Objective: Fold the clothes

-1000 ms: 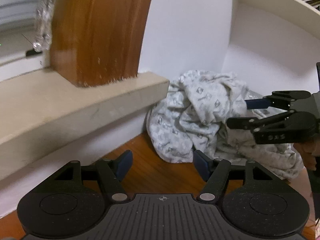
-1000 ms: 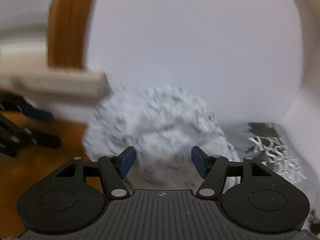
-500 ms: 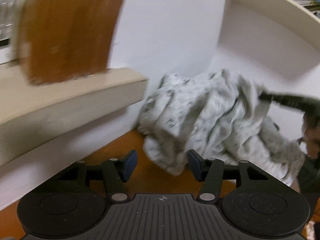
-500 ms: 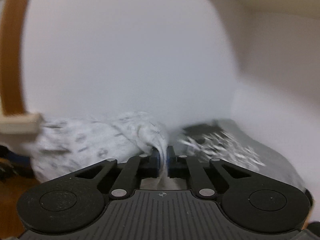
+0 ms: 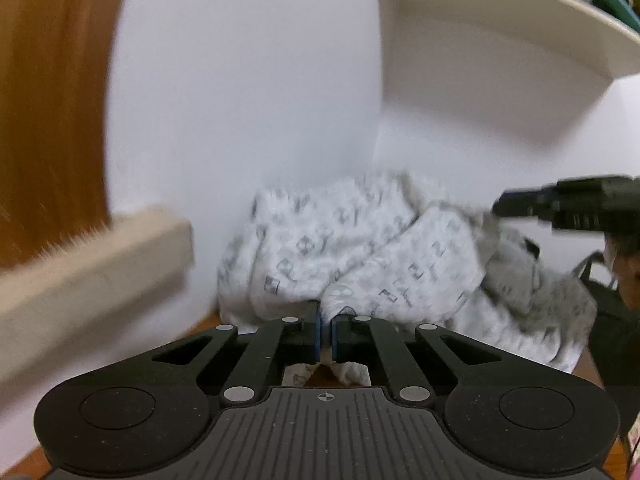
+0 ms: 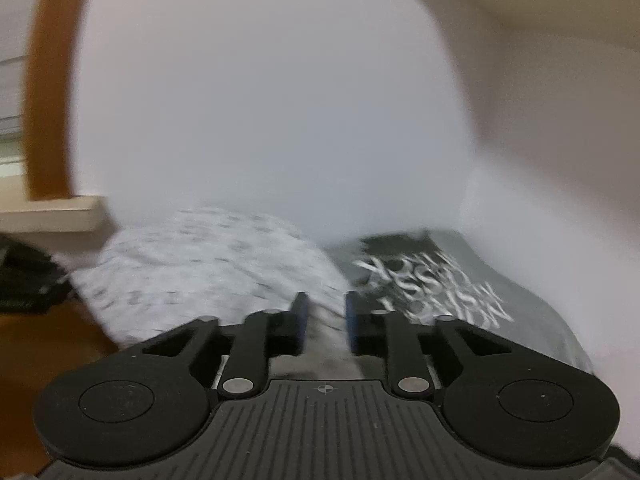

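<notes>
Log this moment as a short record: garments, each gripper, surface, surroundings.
garment in work: patterned white cloth, crumpled in the corner
second garment: grey shirt with white lettering, lying flat beside it
left gripper: shut on a fold of the cloth
right gripper: fingers opening, cloth between them, grip unclear
surface: wooden tabletop
surroundings: white wall, beige ledge
image quality: motion blur in both views

Two garments (one pale printed garment [image 5: 360,256], one grey lettered shirt [image 6: 460,292]) and two grippers (both black).
</notes>
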